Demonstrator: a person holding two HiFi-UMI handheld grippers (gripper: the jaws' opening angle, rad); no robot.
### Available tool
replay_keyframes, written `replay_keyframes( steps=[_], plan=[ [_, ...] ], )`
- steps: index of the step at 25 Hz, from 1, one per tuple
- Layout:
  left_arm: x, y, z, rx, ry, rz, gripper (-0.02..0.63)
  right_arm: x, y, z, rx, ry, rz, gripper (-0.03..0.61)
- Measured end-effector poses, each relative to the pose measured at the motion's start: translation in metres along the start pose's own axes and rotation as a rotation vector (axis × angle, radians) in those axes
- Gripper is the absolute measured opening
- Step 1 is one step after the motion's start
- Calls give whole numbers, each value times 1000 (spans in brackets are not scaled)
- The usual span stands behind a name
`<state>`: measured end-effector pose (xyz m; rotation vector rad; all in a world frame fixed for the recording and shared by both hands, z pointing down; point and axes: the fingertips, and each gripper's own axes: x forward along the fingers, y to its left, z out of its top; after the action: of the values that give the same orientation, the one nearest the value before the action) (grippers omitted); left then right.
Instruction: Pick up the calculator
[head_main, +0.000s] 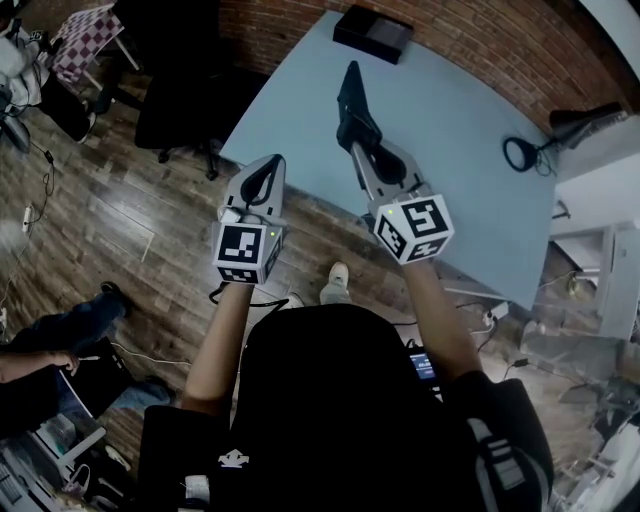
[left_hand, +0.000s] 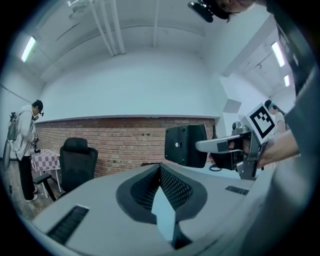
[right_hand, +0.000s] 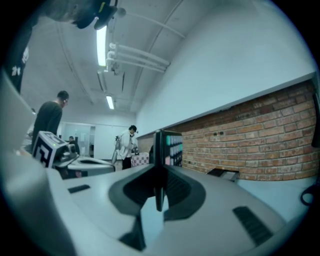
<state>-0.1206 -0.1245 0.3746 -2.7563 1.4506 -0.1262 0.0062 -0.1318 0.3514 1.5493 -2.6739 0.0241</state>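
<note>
The calculator (head_main: 355, 100) is a flat black slab that stands on edge above the light blue table (head_main: 460, 120). My right gripper (head_main: 357, 137) is shut on its near end. In the right gripper view I see the calculator (right_hand: 170, 147) edge-on between the jaws of the right gripper (right_hand: 159, 172), its coloured keys facing right. In the left gripper view the calculator (left_hand: 186, 145) shows its plain back at centre right. My left gripper (head_main: 270, 165) hovers at the table's near left edge. Its fingertips touch, with nothing between them (left_hand: 160, 167).
A black box (head_main: 372, 33) lies at the table's far end and a black ring with a cable (head_main: 520, 153) at its right edge. A black office chair (head_main: 185, 105) stands left of the table, in front of a brick wall (left_hand: 125, 140). A person (left_hand: 22, 145) stands far left.
</note>
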Motion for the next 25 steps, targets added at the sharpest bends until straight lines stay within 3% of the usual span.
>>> replay_keyframes(
  steps=[25],
  plan=[
    [-82, 3, 8, -26, -57, -56, 3, -45, 87, 9, -25, 2, -53, 52]
  ],
)
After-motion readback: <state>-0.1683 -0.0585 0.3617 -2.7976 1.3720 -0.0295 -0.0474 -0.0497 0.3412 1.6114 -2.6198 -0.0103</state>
